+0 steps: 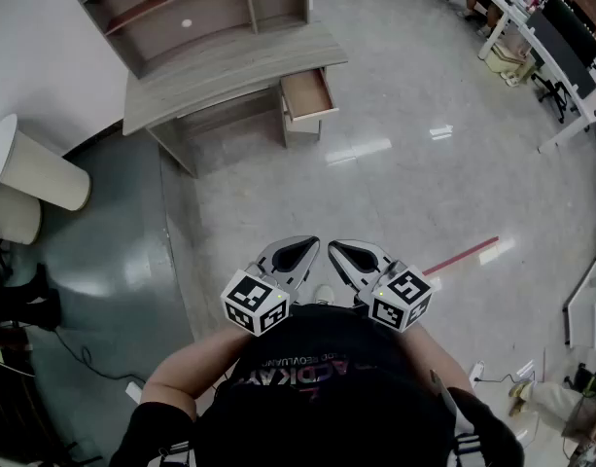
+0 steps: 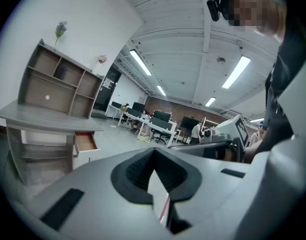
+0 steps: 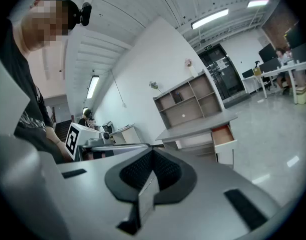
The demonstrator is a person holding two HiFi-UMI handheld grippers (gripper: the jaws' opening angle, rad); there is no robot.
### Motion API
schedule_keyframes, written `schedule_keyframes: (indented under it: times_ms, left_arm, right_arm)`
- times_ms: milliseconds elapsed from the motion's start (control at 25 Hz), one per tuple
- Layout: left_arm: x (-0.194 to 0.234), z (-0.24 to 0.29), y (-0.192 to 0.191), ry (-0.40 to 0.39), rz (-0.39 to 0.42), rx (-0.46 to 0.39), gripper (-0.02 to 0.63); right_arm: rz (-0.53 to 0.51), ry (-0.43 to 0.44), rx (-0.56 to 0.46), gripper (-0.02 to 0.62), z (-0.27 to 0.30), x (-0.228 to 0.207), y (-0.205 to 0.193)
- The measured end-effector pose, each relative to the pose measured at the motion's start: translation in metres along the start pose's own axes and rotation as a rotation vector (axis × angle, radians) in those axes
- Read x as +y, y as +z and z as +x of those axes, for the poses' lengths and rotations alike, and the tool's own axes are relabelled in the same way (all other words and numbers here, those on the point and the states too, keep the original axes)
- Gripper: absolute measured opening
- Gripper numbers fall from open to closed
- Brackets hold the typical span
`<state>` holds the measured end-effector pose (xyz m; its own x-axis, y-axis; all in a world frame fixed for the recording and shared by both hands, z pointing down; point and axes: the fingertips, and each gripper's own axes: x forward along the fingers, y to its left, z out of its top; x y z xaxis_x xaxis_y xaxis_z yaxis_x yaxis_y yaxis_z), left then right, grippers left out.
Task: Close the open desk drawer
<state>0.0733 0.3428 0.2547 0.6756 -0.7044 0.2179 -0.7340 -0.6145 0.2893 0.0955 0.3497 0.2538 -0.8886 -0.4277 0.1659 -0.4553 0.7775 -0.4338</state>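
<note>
Head view: the open white-fronted, wood-lined desk drawer point(image 1: 307, 93) sits at 12 o'clock, far off.

Left gripper view: left gripper point(image 2: 155, 184) jaws together, empty, drawer point(image 2: 86, 141) at 9.

Right gripper view: right gripper point(image 3: 150, 184) same, drawer point(image 3: 223, 135) at 3.

Probably a light, stiff slider; push its flat front.

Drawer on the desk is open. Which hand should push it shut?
Left, but only just. The left gripper and right gripper are both shut, side by side, far from the drawer; in the head view the left lines up with it slightly better.
</note>
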Motion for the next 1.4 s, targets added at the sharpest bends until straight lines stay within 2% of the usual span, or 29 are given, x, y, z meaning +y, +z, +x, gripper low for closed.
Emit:
schedule_keyframes:
  times_ms: [440,680,1040,1400]
  left_arm:
    - [-0.003,0.003,0.0,-0.011,-0.003,0.005,0.011]
    - [-0.006,0.004,-0.002,-0.017,0.005,0.015,0.011]
    - [-0.007,0.01,-0.003,-0.005,0.007,0.033,0.011]
    - [-0.006,0.023,-0.007,0.031,0.015,0.052,0.011]
  right_arm:
    - [-0.001,-0.003,-0.002,0.015,-0.003,0.0,0.001]
    - [0.031,0.005,-0.04,0.017,-0.009,-0.001,0.004]
    - [0.015,0.003,-0.028,0.015,-0.011,-0.006,0.002]
    - [0.026,0.043,-0.033,0.015,-0.013,-0.019,0.004]
